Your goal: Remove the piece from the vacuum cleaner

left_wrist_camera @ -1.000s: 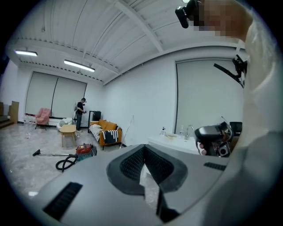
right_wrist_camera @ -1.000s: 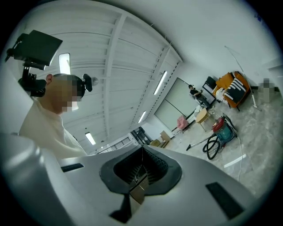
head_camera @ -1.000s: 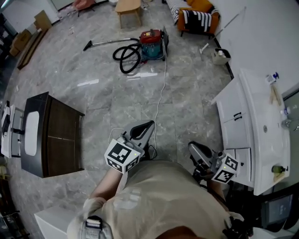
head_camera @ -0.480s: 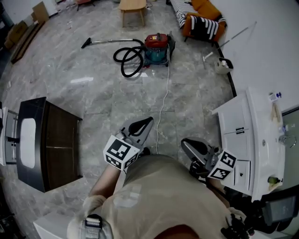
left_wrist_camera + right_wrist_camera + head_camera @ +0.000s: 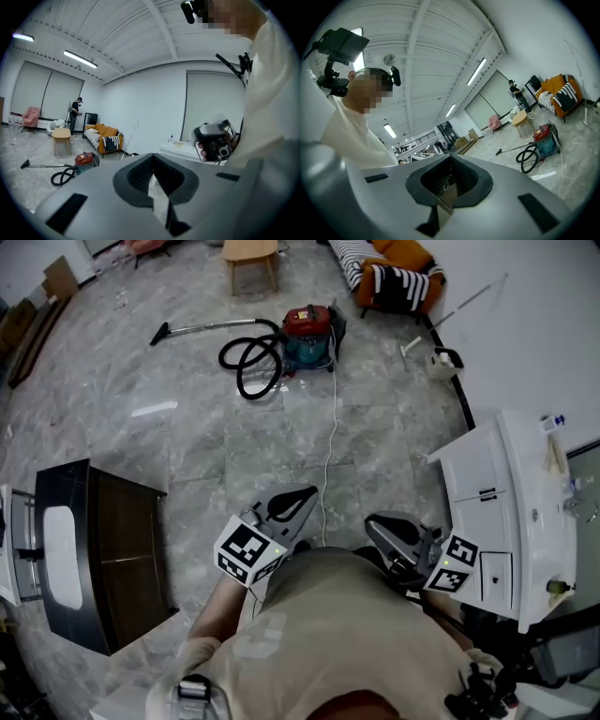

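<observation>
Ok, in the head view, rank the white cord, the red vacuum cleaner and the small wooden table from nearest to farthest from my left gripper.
1. White cord: on the floor, just right of the left gripper and its jaws.
2. Red vacuum cleaner: farther up the floor, at the cord's far end.
3. Small wooden table: beyond the vacuum, at the top edge.
</observation>
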Demonstrator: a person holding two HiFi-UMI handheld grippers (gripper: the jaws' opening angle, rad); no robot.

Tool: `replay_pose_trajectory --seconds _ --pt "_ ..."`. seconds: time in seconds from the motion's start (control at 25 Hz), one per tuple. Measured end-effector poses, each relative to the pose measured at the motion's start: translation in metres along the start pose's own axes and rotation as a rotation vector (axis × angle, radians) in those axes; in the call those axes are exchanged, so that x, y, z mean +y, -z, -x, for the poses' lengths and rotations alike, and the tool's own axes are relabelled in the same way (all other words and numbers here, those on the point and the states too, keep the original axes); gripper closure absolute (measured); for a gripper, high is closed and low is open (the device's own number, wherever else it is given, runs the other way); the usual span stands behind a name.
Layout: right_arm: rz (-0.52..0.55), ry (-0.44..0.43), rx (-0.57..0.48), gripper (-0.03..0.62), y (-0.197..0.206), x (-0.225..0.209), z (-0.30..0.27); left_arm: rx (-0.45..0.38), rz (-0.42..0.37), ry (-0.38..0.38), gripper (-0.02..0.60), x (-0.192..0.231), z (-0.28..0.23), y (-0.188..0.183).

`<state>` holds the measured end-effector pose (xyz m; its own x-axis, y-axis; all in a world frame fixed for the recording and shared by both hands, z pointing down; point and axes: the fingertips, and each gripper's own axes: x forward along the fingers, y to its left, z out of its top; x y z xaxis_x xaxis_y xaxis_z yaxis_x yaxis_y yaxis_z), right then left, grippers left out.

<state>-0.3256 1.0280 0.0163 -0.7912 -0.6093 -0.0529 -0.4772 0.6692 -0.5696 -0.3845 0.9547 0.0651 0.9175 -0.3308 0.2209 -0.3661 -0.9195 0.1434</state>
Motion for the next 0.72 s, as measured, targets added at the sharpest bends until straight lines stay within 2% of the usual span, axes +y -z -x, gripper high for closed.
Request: replay_pose_trajectory --seconds 0.28,0.48,0.6,0.72 --pt "-0.044 -0.047 0.008 0.591 -0.009 -0.021 -0.015 -0.003 0.014 0.016 0.578 0.007 -0.008 -0.006" --pt "-0.102 -0.102 -0.012 0.591 -0.026 -0.053 -0.015 -0.028 0.071 -0.084 0.578 0.026 -0.020 -0.020" --pt "-0.108 -0.149 0.005 0.591 -0.039 -0.070 -0.013 0.003 0.100 -0.111 0.578 0.031 -0.040 -0.022" --pt "-0.118 -0.170 -0.006 0.591 -0.058 -0.093 -0.002 0.031 0.079 -0.158 0.578 0.041 -0.072 -0.028"
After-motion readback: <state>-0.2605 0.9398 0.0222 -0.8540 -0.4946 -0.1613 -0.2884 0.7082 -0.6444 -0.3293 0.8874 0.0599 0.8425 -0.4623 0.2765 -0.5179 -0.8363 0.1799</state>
